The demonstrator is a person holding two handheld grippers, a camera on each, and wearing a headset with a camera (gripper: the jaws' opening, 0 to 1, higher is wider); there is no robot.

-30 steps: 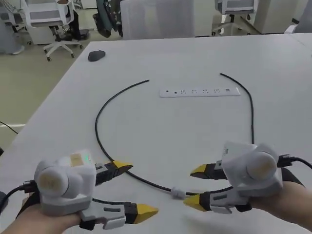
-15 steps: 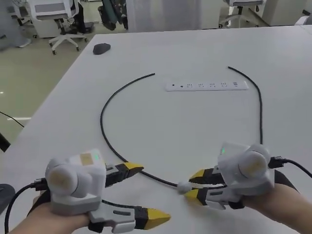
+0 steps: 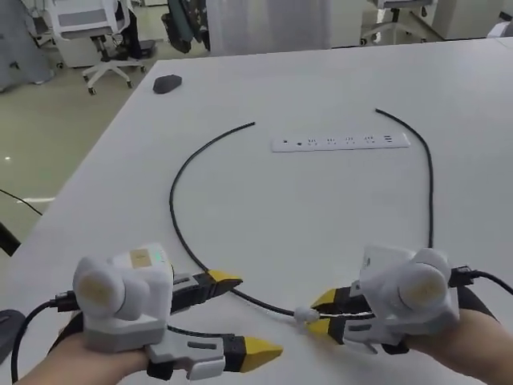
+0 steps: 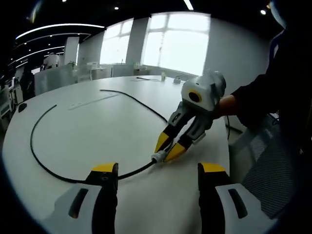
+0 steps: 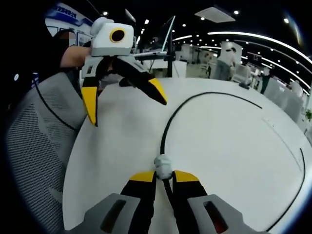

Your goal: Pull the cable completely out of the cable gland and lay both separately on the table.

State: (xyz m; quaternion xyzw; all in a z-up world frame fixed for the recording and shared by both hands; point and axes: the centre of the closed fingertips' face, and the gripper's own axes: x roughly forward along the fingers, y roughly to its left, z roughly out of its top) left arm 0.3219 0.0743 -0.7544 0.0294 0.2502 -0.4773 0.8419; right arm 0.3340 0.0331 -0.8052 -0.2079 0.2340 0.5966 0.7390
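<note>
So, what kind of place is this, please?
Most likely an open-plan office or a lab room. Wheeled office chairs stand behind the large white table. A computer mouse and a power strip lie on it, and the right gripper view shows long strips of ceiling lights.

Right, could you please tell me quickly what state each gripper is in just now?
Left gripper: open, holding nothing.
Right gripper: shut on the cable, just behind the cable gland.

Right tool (image 5: 164, 179) straddles the cable (image 5: 168, 122) behind its gland (image 5: 164, 166) (white).
</note>
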